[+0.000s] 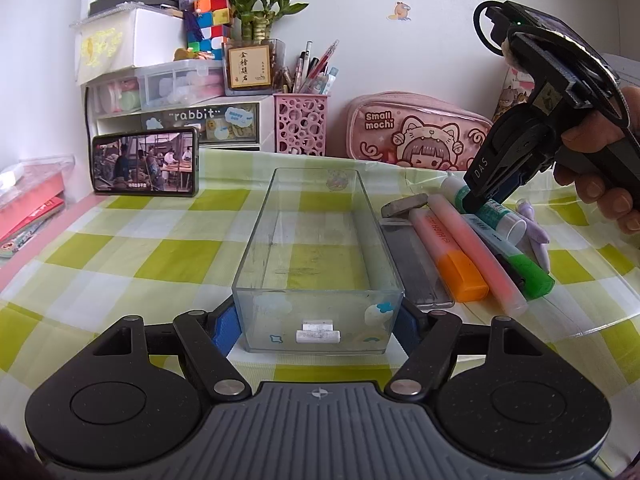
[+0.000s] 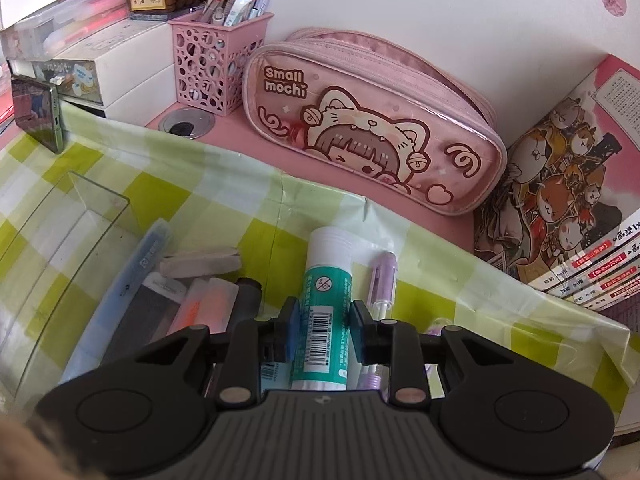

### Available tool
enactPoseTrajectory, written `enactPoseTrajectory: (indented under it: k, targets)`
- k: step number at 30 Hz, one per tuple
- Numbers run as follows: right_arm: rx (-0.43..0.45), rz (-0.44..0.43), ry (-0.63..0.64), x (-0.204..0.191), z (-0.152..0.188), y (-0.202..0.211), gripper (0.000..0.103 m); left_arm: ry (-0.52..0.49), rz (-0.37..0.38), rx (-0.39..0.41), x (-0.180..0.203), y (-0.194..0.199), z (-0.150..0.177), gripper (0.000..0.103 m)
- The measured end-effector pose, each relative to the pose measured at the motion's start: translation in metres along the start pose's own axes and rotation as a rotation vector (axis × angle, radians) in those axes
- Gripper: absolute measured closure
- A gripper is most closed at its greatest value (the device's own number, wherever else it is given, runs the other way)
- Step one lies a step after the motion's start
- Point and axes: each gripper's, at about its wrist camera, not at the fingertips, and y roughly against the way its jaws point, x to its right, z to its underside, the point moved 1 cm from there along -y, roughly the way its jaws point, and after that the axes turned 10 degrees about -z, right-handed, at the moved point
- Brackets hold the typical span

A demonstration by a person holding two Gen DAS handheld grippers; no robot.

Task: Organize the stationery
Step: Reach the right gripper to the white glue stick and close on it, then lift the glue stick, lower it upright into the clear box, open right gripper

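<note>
One clear plastic tray (image 1: 318, 256) stands on the green-checked cloth (image 1: 120, 256) in the middle of the desk, and it holds nothing but a few stickers on its walls. The left gripper (image 1: 318, 326) holds the tray's near end, a blue pad pressed against each side wall.

Off the tray's right side the loose stationery lies in a row on the cloth: one grey eraser (image 1: 404, 204), one dark flat ruler (image 1: 416, 264) against the tray, three highlighters (an orange-capped one (image 1: 452, 260), a pink one (image 1: 476, 256), a green-capped one (image 1: 516, 260)), one glue stick (image 2: 326, 300) and one lilac pen (image 2: 382, 276).

The right gripper (image 2: 324, 330), held in a hand (image 1: 600, 168), points steeply down at this row. Its jaws stand narrow, one pad on either side of the glue stick's green label and close against it; whether they actually squeeze it I cannot tell. The glue stick lies flat, white cap toward the back edge of the desk.

Along the back edge stand one pink pen cup (image 1: 302, 124) full of pens, one pink zipped pencil case (image 2: 372, 136) and one white drawer unit (image 1: 180, 120).

Only the left camera shows the phone (image 1: 146, 164) face-on, the potted plant (image 1: 256, 20) and two puzzle cubes (image 1: 210, 26). Only the right camera shows the stack of comic books (image 2: 560, 184) at the right back corner and a round cable hole (image 2: 186, 122) in the pink desktop.
</note>
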Motion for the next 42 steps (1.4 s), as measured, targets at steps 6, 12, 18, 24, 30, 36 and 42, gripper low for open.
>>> enactPoseTrajectory:
  k: [6, 12, 18, 24, 30, 36, 42]
  targets:
    - [0.015, -0.051, -0.074, 0.013, 0.005, 0.001, 0.088, 0.0, 0.0, 0.004, -0.001, 0.0, 0.0, 0.03]
    - [0.058, -0.147, -0.202, 0.03, 0.014, 0.009, 0.088, 0.0, 0.0, 0.004, -0.001, 0.0, 0.0, 0.03]
    - [0.132, -0.222, -0.348, 0.042, 0.018, 0.027, 0.088, 0.0, 0.001, 0.005, -0.001, 0.0, 0.0, 0.03]
    - [0.224, -0.451, -0.429, 0.011, 0.015, 0.063, 0.088, 0.0, 0.001, 0.005, -0.001, 0.0, 0.0, 0.03]
    - [0.176, -0.608, -0.419, -0.058, -0.004, 0.062, 0.088, -0.001, -0.002, 0.007, -0.002, 0.0, 0.0, 0.03]
    - [0.09, -0.51, -0.408, -0.089, -0.01, 0.033, 0.088, -0.004, 0.0, 0.01, -0.003, -0.001, -0.001, 0.03]
    - [0.008, -0.504, -0.416, -0.098, 0.0, 0.014, 0.087, -0.007, 0.002, 0.011, -0.003, -0.001, 0.0, 0.03]
